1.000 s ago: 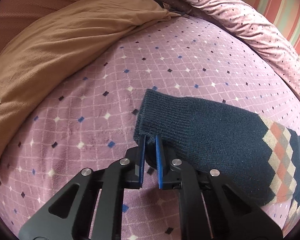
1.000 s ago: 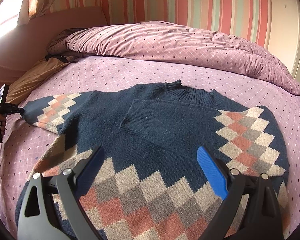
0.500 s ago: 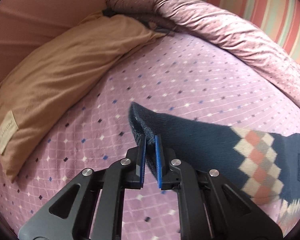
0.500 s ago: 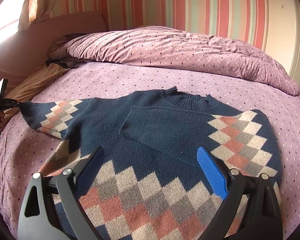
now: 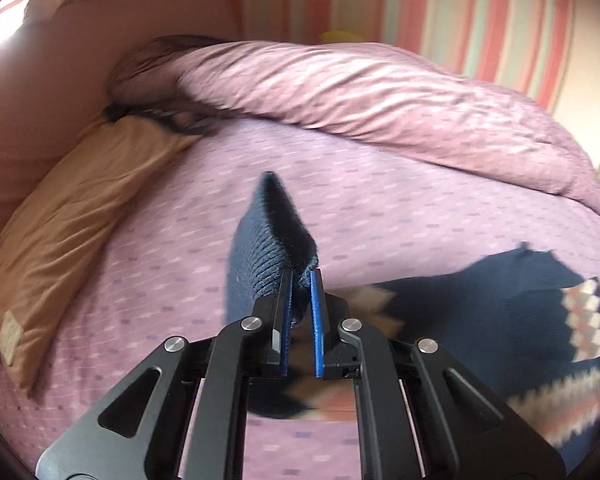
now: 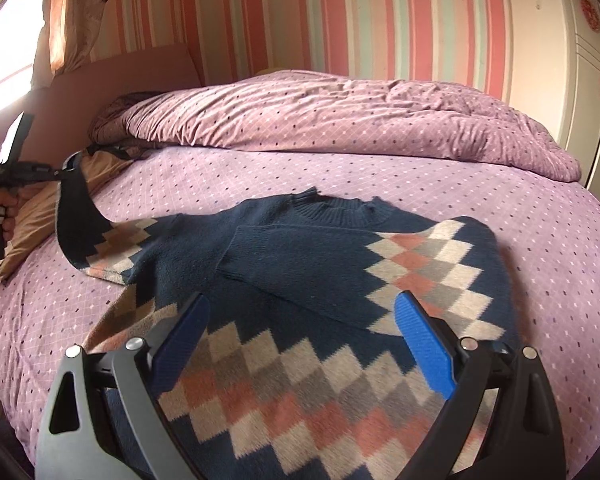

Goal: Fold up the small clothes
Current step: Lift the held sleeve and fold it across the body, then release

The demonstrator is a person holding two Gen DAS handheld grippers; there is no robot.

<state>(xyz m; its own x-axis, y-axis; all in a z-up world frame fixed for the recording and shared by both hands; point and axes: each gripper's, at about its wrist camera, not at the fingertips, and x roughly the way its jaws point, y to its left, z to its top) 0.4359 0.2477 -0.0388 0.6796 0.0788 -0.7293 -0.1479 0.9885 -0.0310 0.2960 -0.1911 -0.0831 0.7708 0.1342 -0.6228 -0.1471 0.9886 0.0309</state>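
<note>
A navy sweater (image 6: 308, 256) with a pink, grey and cream diamond pattern lies flat on the bed. One sleeve (image 6: 300, 264) lies folded across the chest. My left gripper (image 5: 300, 280) is shut on the cuff of the other sleeve (image 5: 268, 252) and holds it up above the bed. In the right wrist view the left gripper (image 6: 66, 172) shows at the far left with the lifted sleeve (image 6: 80, 216) hanging from it. My right gripper (image 6: 304, 340) is open and empty above the sweater's lower hem.
The bed has a purple diamond-print sheet (image 6: 540, 264). A rolled duvet (image 6: 340, 116) lies along the far side. A tan pillow (image 5: 68, 232) lies at the left by the headboard. A striped wall stands behind.
My left gripper has lifted the sleeve cuff off the bed and swung it up and toward the sweater's body. My right gripper has stayed open over the hem.
</note>
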